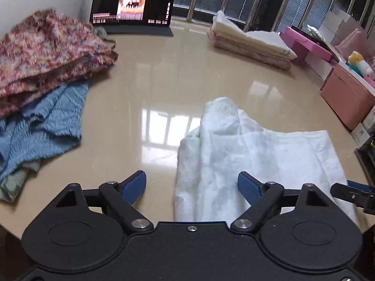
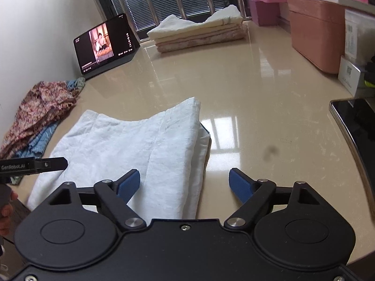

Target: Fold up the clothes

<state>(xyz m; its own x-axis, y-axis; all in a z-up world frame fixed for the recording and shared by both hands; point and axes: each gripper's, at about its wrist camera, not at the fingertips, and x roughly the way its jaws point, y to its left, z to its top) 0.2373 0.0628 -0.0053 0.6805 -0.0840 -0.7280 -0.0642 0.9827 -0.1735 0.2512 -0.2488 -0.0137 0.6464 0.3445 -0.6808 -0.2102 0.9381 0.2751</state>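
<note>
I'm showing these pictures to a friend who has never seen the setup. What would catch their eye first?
Probably the white cloth, partly folded and lying on the shiny beige table right in front of both open tongs. Next, the lit tablet propped at the far edge by the wall, and the heap of flowered cloth over blue knit on the left. A neat stack of folded towels sits near the window.

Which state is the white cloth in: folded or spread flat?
Folded: the white cloth shows stacked layers along its right edge, with one end humped up.
</note>
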